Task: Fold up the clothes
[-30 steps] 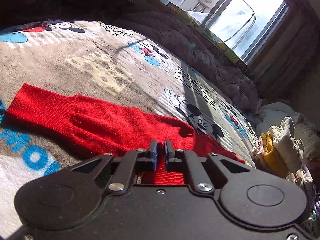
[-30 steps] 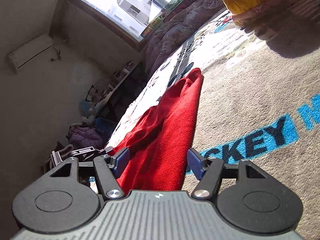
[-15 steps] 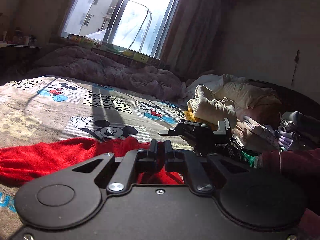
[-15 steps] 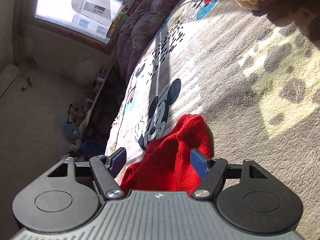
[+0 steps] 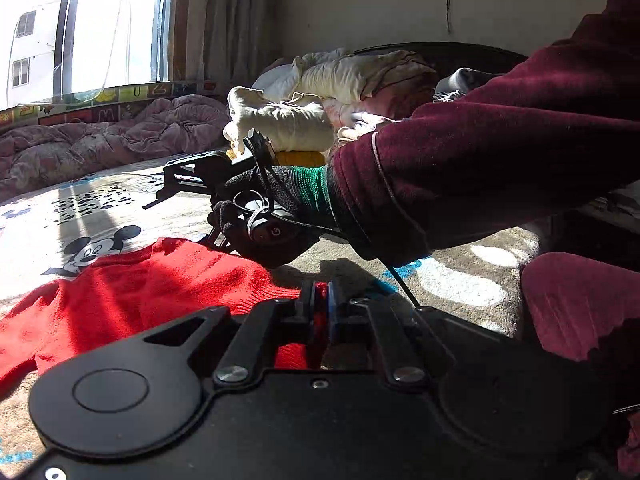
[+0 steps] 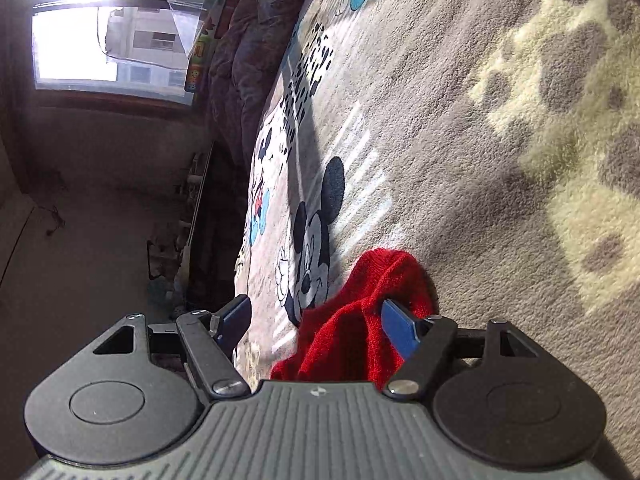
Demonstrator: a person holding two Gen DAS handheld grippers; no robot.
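A red knitted sweater (image 5: 132, 296) lies spread on the Mickey Mouse blanket (image 5: 100, 204). My left gripper (image 5: 320, 306) is shut on the sweater's near edge, red fabric pinched between the pads. My right gripper (image 6: 316, 316) is open, its jaws wide apart over a raised corner of the sweater (image 6: 368, 304), which sits between them close to the right finger (image 6: 398, 326). In the left wrist view the right gripper (image 5: 168, 188) shows beyond the sweater, held by a gloved hand (image 5: 272, 220) in a maroon sleeve.
A pile of cream and yellow clothes (image 5: 288, 124) sits at the far side of the bed. A crumpled purple quilt (image 5: 100, 136) lies along the window (image 5: 80, 28). The maroon arm (image 5: 500, 152) crosses the right half of the left wrist view.
The left gripper has swung right while holding the sweater, bringing the right hand and arm into view. The right gripper has slid along the sweater to its far corner, still open.
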